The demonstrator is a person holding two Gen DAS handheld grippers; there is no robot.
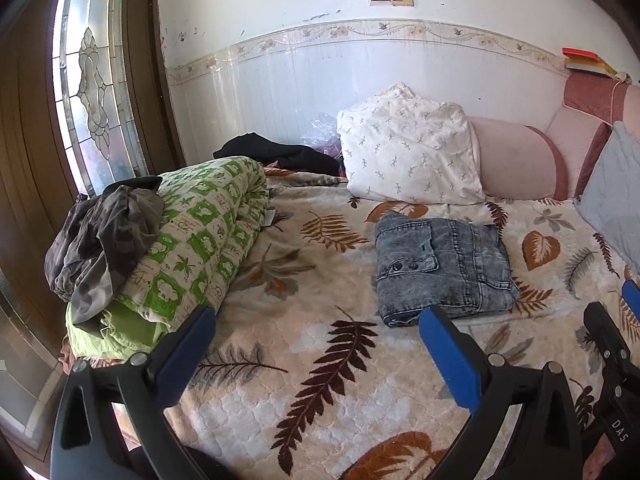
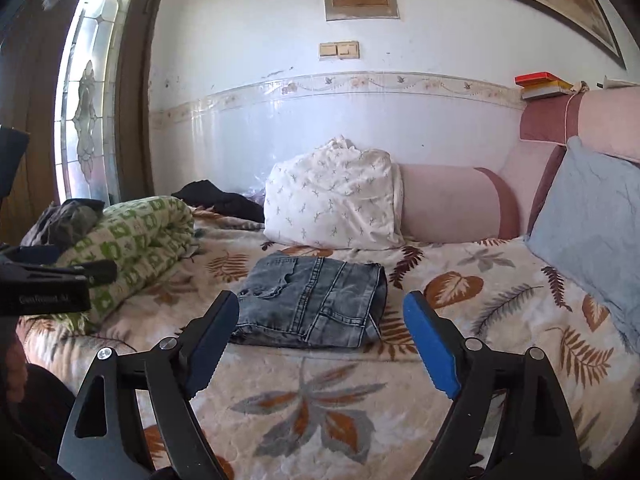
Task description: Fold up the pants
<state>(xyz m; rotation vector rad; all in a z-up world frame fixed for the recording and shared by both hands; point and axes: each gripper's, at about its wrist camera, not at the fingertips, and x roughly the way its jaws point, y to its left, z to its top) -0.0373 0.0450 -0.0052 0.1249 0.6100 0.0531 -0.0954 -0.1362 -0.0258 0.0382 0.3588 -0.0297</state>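
Observation:
A pair of grey washed jeans (image 1: 444, 264) lies folded into a compact rectangle on the leaf-patterned bed cover (image 1: 304, 380); it also shows in the right wrist view (image 2: 312, 304). My left gripper (image 1: 316, 332) is open and empty, hovering above the cover, to the front left of the jeans. My right gripper (image 2: 320, 320) is open and empty, just in front of the jeans, apart from them. The right gripper shows at the right edge of the left wrist view (image 1: 624, 312). The left gripper's body shows at the left edge of the right wrist view (image 2: 52, 284).
A rolled green-and-white quilt (image 1: 192, 240) with a crumpled camouflage garment (image 1: 104, 232) on it lies at the left. A white pillow (image 1: 412, 148), a pink bolster (image 1: 516, 160), a black garment (image 1: 280, 152) and a blue-grey cushion (image 2: 592, 236) line the wall and headboard.

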